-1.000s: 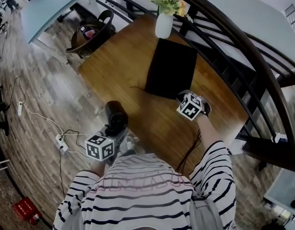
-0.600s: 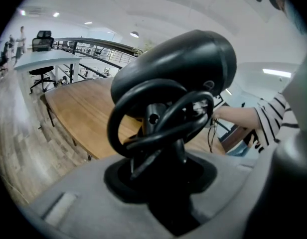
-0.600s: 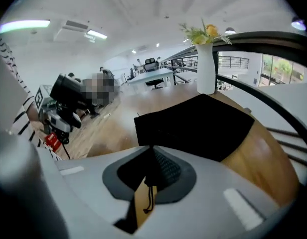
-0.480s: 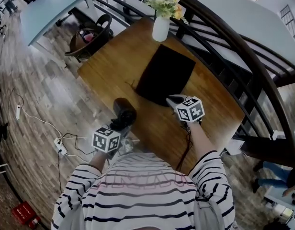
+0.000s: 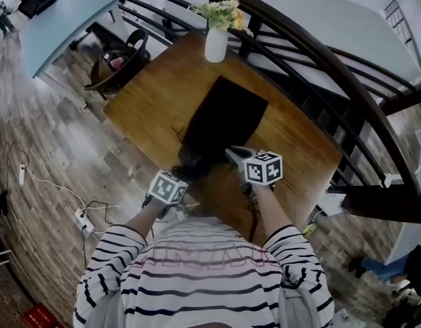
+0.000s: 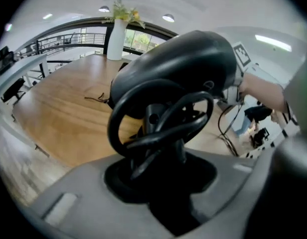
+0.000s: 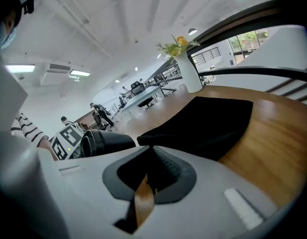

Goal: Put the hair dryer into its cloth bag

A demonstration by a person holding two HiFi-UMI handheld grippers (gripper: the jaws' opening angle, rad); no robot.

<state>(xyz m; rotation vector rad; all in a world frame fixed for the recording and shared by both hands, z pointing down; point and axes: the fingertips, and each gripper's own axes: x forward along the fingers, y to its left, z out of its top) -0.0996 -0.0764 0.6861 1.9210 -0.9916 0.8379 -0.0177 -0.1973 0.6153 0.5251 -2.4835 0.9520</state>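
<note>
The black cloth bag (image 5: 224, 115) lies flat on the wooden table (image 5: 149, 94). My right gripper (image 5: 232, 154) is shut on the bag's near edge, and in the right gripper view a fold of the bag (image 7: 213, 121) runs up into my right gripper (image 7: 148, 168). The black hair dryer (image 5: 193, 161) hangs just left of that edge, its barrel pointing toward the bag. My left gripper (image 5: 182, 174) is shut on the dryer's handle end. The left gripper view is filled by the hair dryer (image 6: 183, 68) and its looped cord, above my left gripper (image 6: 161, 183). The hair dryer (image 7: 101, 142) also shows in the right gripper view.
A white vase (image 5: 216, 43) with flowers stands at the table's far end. A dark curved railing (image 5: 320, 53) runs along the right side. A chair (image 5: 118, 63) stands at the far left, and a power strip (image 5: 80, 217) lies on the floor. A cord (image 5: 255, 207) hangs off the near edge.
My left gripper has carried the hair dryer down and right, to the bag's near edge. My right gripper has rolled and lifted, moving left with the bag's edge.
</note>
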